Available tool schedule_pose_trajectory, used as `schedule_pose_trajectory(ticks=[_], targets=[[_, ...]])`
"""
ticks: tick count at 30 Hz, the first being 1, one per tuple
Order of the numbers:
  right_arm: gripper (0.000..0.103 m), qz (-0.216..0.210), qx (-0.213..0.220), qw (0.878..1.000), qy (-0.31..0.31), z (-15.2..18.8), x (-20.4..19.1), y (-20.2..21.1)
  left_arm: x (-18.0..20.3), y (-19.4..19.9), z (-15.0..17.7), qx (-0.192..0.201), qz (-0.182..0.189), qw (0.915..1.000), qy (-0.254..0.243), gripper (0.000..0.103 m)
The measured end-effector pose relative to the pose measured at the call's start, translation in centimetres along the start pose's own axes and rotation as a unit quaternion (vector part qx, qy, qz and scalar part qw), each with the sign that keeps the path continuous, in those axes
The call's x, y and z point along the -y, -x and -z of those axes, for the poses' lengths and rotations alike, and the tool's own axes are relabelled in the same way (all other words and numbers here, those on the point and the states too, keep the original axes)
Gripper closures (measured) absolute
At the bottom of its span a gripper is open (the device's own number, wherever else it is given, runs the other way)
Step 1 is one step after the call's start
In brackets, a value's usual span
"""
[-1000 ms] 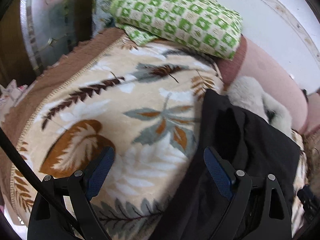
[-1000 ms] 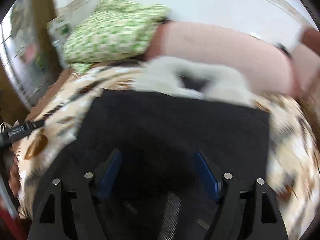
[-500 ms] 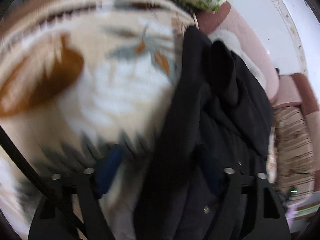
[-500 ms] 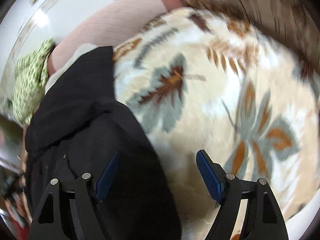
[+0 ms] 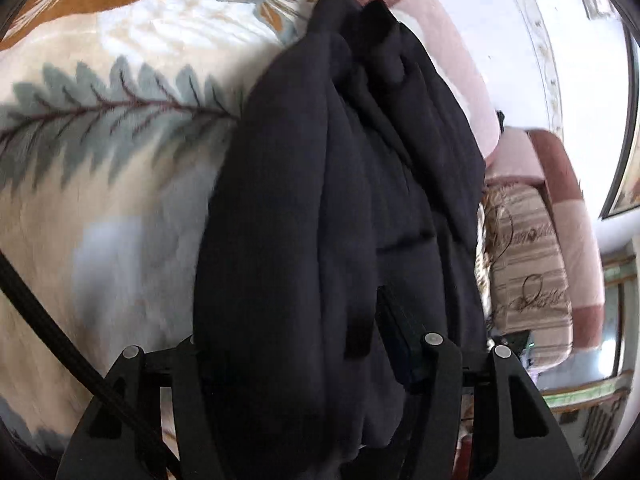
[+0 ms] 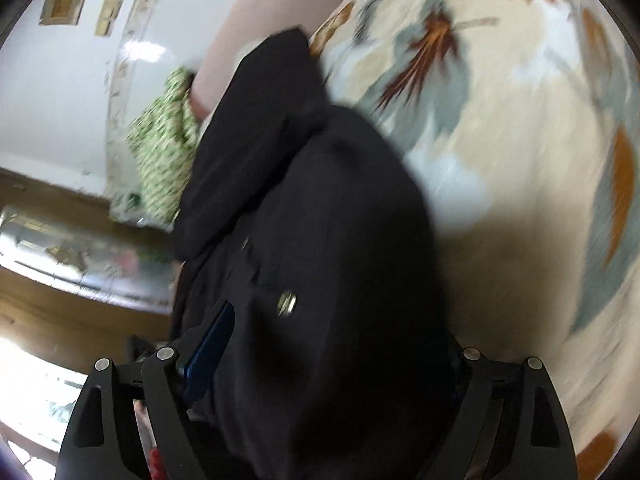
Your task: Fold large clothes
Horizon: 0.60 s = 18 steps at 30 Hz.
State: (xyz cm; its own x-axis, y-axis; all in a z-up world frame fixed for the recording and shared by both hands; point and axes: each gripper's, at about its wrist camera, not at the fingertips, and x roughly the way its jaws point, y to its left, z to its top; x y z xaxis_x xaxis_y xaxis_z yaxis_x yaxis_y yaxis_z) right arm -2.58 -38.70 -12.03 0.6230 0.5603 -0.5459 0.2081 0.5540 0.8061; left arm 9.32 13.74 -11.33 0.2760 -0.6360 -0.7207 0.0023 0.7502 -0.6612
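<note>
A large black garment (image 5: pixel 340 208) lies bunched in long folds on a cream leaf-patterned blanket (image 5: pixel 104 152). My left gripper (image 5: pixel 296 344) has its jaws wide apart with a thick fold of the garment between them. In the right wrist view the same black garment (image 6: pixel 320 240), with a small metal snap (image 6: pixel 287 303), fills the space between the wide-apart jaws of my right gripper (image 6: pixel 336 344). One blue pad (image 6: pixel 208 344) shows; the other is hidden by cloth. Whether either gripper presses the cloth is not clear.
A green checked folded blanket (image 6: pixel 164 152) lies at the head of the bed. A pink padded headboard (image 5: pixel 452 60) runs along the white wall. A striped cushion (image 5: pixel 524 280) sits beside the garment. A black cable (image 5: pixel 48 328) crosses the left wrist view.
Both grippers have swung in from opposite sides and dropped onto the black garment. Cloth now lies between both pairs of jaws, where earlier they were above it and empty.
</note>
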Motion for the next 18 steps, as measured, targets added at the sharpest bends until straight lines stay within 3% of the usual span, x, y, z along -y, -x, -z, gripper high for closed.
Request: schedule_pose_trajectory(ticks=[4,6,8,11,16,17,18], targets=[[0.014,-0.019,0.004,1.0,-0.006,1.8,-0.7,-0.4,1.0,-0.2,0.6,0.02,-0.011,0.9996,-0.019,0.038],[0.014,-0.023,0.007,1.0,-0.002,2.6,-1.2,-0.8,1.5,-0.6,0.5,0.025,-0.009,0.9992,-0.029,0.024],[0.014,-0.019,0.003,1.0,0.002,3.1,-1.3,-1.4,2.1,-1.1,0.7,0.032,-0.009,0.9984,-0.047,0.016],[0.014,-0.016,0.005,1.0,0.005,4.1,-1.4,-1.9,3.3,-1.9,1.0,0.043,-0.041,0.9952,-0.077,0.014],[0.015,0.037,0.031,0.998,0.048,5.5,-3.3,-2.5,4.7,-2.5,2.1,0.066,-0.096,0.9863,-0.117,0.013],[0.015,0.051,0.036,0.996,0.063,5.8,-3.6,-2.7,5.1,-2.7,2.1,0.068,-0.109,0.9845,-0.12,0.014],[0.018,0.062,0.039,0.995,0.073,5.8,-3.9,-2.9,5.4,-2.8,2.2,0.068,-0.133,0.9813,-0.121,0.027]])
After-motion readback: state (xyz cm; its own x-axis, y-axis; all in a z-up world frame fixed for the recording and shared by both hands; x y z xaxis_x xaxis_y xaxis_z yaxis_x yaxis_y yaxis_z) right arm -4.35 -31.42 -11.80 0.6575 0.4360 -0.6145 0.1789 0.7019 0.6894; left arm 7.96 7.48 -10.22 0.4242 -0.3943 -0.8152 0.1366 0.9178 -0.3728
